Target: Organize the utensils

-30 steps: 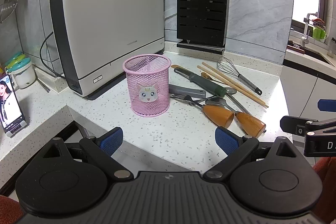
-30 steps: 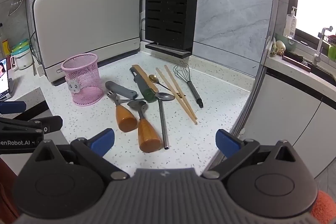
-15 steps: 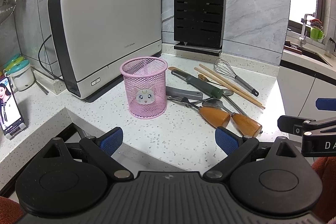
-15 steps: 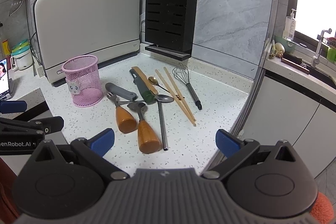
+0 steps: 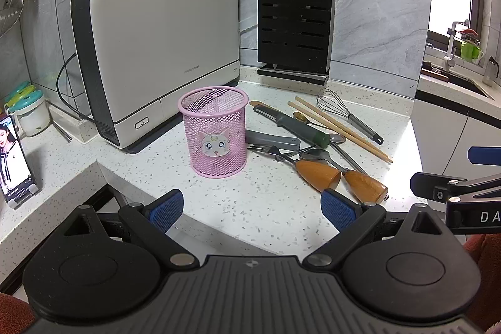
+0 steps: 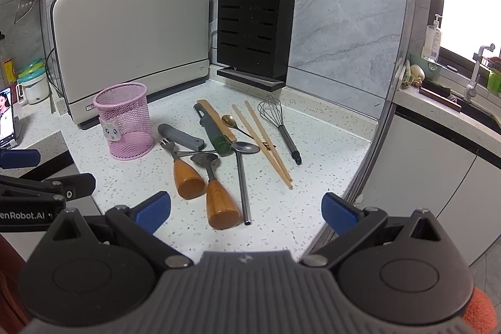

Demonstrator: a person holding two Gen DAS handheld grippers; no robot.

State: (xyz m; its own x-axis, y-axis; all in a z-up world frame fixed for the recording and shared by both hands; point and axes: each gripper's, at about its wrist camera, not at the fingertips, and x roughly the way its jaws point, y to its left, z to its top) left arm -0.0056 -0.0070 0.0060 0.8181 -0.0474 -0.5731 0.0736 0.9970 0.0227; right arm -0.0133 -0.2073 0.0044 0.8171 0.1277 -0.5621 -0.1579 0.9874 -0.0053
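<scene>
Speckled white stone makes up the kitchen tabletop (image 6: 313, 165), with grey wall tiles behind it. On the left stands a big white box-shaped machine (image 5: 162, 52). Just in front of it sits a pink mesh cup (image 5: 214, 132) with a cat face on it, standing upright with nothing in it. Right of the cup lies a messy pile: a fork with a wooden handle (image 6: 184, 174), a spoon with a wooden handle (image 6: 216, 196), a long steel spoon (image 6: 242, 177), a dark green peeler (image 6: 213, 130), two chopsticks (image 6: 266, 143) and a whisk (image 6: 278, 124). A black knife block (image 6: 255, 27) stands at the back.

The left claw (image 5: 250, 205) is wide open and holds nothing. The right claw (image 6: 245, 208) is wide open and empty too, just in front of the wooden handles.

Nothing is in the cup yet, so I think the job is just starting. A good first pick is the wooden spoon, since it is nearest. Grab its fat handle, lift it straight up, and keep the cup from tipping when it drops in.
</scene>
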